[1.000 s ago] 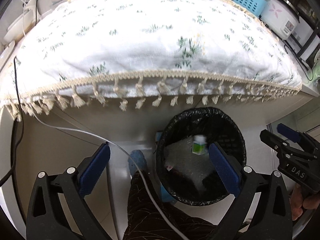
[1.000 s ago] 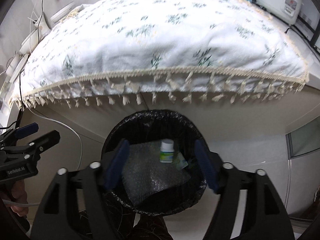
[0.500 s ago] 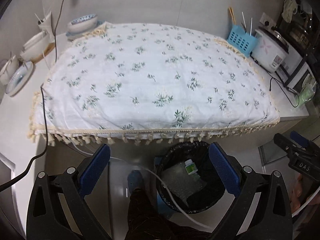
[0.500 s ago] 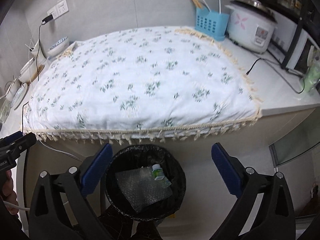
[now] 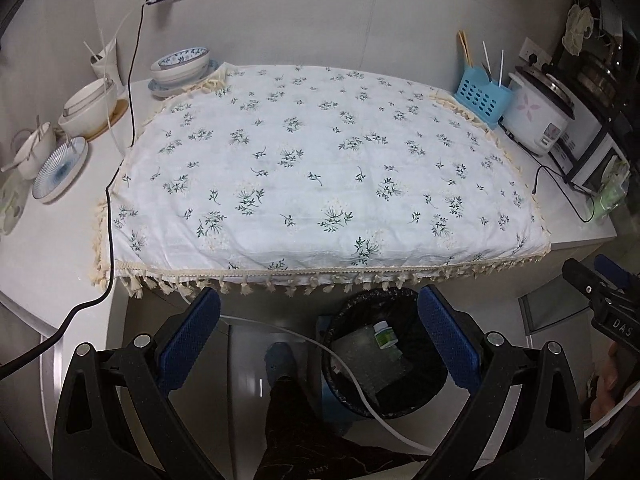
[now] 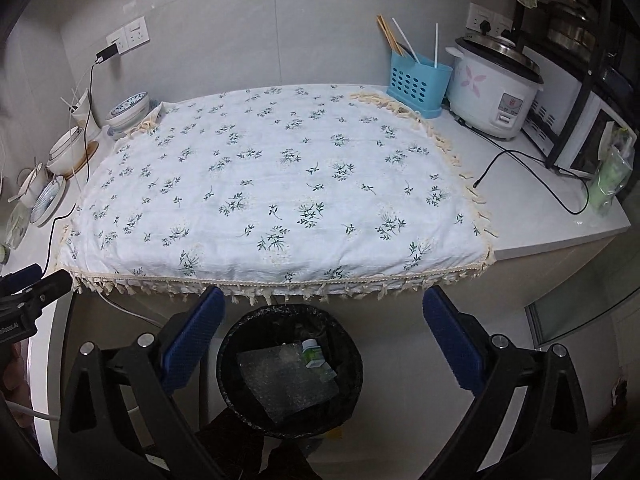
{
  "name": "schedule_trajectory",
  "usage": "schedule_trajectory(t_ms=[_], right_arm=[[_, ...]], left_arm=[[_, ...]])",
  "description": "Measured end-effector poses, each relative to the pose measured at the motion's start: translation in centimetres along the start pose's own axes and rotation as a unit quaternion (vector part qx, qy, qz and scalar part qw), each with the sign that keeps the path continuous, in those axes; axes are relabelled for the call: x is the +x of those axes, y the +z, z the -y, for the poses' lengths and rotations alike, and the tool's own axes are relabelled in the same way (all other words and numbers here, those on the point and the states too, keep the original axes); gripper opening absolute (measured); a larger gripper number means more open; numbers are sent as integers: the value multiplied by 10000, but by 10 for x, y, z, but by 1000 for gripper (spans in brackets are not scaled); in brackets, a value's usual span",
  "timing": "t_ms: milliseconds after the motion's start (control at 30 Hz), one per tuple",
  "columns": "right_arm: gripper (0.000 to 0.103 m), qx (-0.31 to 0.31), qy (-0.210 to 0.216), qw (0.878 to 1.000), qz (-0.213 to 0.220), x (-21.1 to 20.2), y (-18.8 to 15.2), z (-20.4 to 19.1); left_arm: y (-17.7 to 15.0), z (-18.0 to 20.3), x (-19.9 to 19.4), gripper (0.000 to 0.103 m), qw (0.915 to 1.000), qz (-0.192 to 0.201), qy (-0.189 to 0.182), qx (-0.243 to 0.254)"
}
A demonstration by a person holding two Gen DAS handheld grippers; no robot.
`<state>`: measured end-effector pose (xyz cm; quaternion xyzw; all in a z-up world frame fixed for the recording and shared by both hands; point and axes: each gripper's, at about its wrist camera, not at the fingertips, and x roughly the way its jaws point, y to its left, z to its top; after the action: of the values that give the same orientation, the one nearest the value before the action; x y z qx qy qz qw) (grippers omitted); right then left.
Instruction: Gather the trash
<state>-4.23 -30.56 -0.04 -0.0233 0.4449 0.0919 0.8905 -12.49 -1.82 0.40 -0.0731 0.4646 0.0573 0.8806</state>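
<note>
Low in the frame, the black-lined trash bin [image 6: 290,368] holds a small white-and-green bottle [image 6: 312,354] lying on a sheet of bubble wrap [image 6: 286,378]. The bin sits just under the fringed edge of the floral tablecloth [image 6: 276,196]. The left gripper [image 5: 318,338] and right gripper [image 6: 320,340] both gape wide and empty. Only the right view shows the blue utensil basket [image 6: 416,82] and rice cooker [image 6: 492,88] large, at upper right.

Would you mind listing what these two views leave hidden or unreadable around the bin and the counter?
- Small bottle in the trash bin: label too small to read, both views.
- Bin bottom: covered by the bubble wrap, right wrist view.
- Counter under the floral cloth: hidden, both views.
- Right tongs: cut off by the frame edge, left wrist view.
</note>
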Motion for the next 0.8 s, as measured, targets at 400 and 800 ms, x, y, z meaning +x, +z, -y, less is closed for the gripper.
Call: schedule_trajectory(t_ms=[400,800], right_arm=[[95,35,-26,10000,-18,2,5,1],[95,25,-32,10000,-62,5,7,1]], left_arm=[[0,2,3,97,9999,-43,37,100],[3,1,5,97,9999,-49,29,133]])
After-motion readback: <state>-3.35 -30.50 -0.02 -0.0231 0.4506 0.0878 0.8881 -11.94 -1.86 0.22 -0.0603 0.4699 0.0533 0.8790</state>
